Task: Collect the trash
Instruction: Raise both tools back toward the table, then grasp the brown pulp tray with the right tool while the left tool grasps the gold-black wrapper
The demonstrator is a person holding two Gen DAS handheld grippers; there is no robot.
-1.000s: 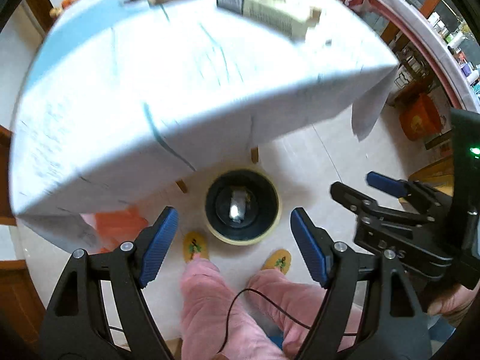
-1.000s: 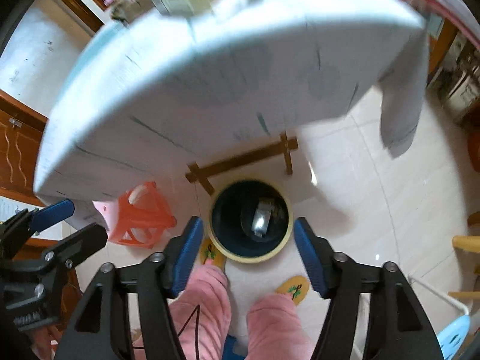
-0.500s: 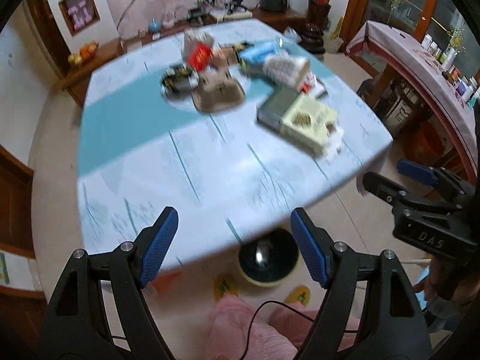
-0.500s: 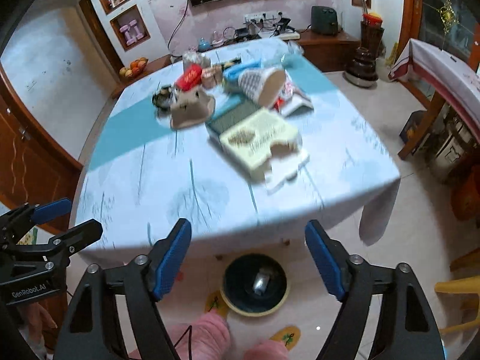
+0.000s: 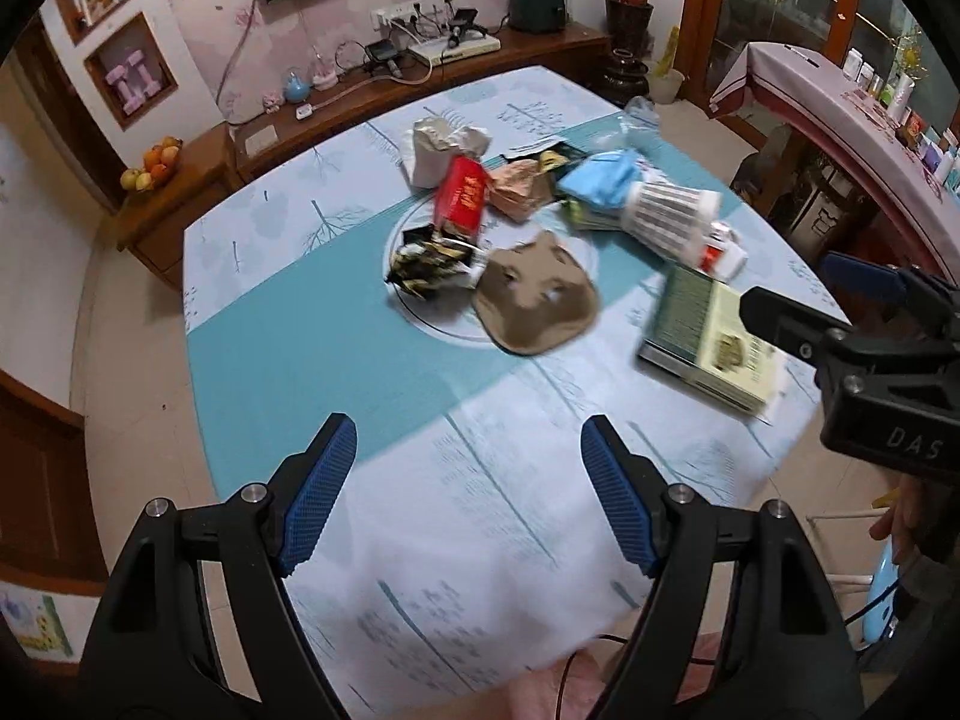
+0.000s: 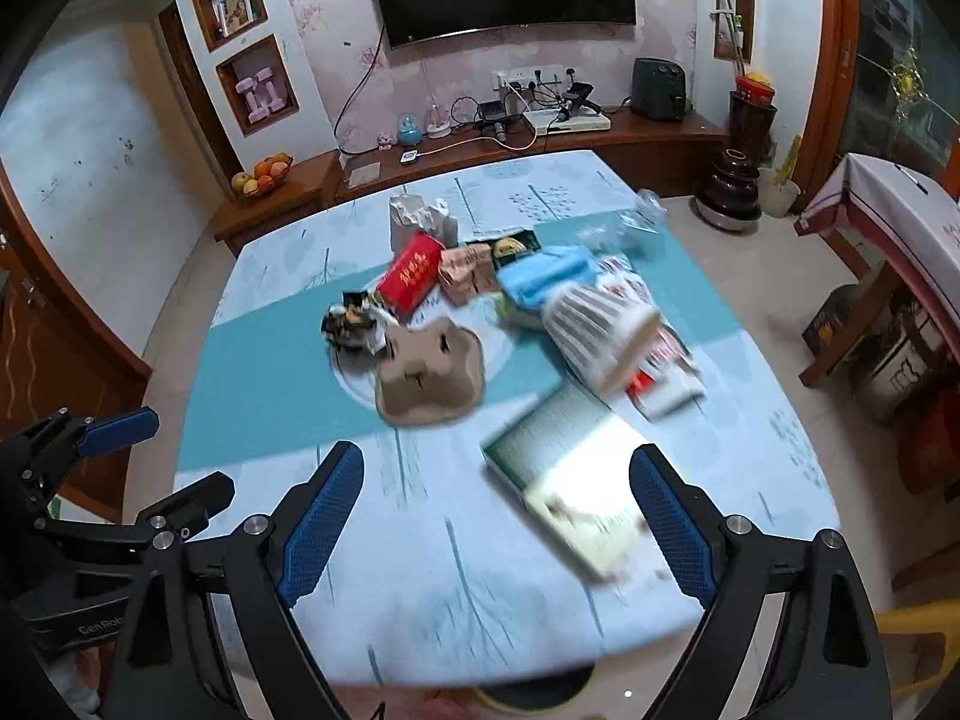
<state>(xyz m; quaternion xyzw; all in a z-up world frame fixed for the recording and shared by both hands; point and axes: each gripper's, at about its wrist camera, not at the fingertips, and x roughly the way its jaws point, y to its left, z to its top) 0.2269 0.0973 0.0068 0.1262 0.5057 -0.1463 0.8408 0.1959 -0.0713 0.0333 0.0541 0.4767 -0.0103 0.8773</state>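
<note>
Now both tools hang over the near edge of the table (image 5: 300, 360), angled down at the litter heaped around its middle. Furthest left in that heap sits a crumpled dark wrapper (image 5: 429, 267), with a red packet (image 5: 461, 199) leaning just behind it and a flattened brown pulp tray (image 5: 534, 300) touching its right side. The left gripper (image 5: 468, 498) is spread wide with nothing between its blue pads, and the wrapper and tray lie almost straight ahead of it, so I'd judge that hand the nearer one for those.

Further right, a green-and-cream box (image 6: 570, 480) lies flat, its long axis running diagonally toward the near right corner. The right gripper (image 6: 498, 525), whose jaws have just been opening and hold nothing, hovers directly over that box. A striped paper cup (image 6: 600, 336) lies tipped just beyond it. The bin's rim (image 6: 528, 699) peeks from under the table edge.
</note>
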